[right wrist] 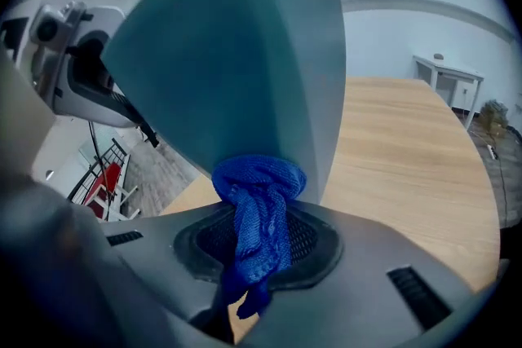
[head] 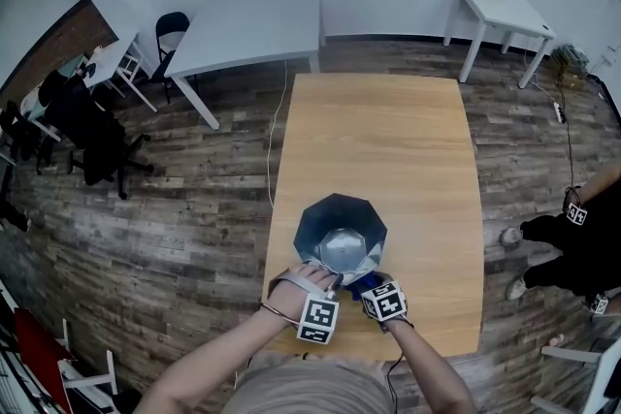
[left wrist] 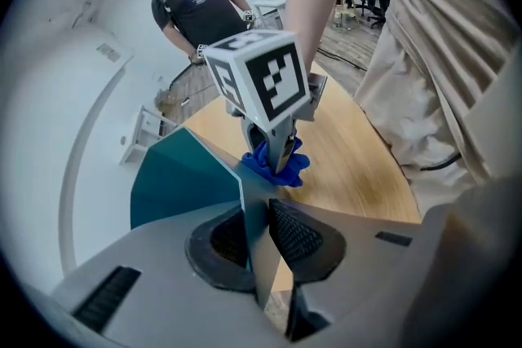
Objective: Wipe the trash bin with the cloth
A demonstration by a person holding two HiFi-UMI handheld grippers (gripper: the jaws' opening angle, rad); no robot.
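Note:
A teal faceted trash bin (head: 340, 230) stands on the near end of the wooden table (head: 408, 141). My left gripper (head: 328, 282) is shut on the bin's near rim; in the left gripper view the thin bin wall (left wrist: 192, 171) runs between the two pads (left wrist: 298, 236). My right gripper (head: 363, 287) is shut on a blue cloth (right wrist: 259, 212), bunched between its jaws. The cloth (left wrist: 277, 163) presses against the bin's outer wall (right wrist: 236, 53), low down and near the table top. The right gripper's marker cube (left wrist: 261, 81) shows just beyond the bin.
Two white tables (head: 254, 19) (head: 500, 10) stand behind the wooden one. Black office chairs (head: 92, 136) sit at the left. A person's legs (head: 558, 247) are at the right of the table, and a person (left wrist: 196, 4) stands across it.

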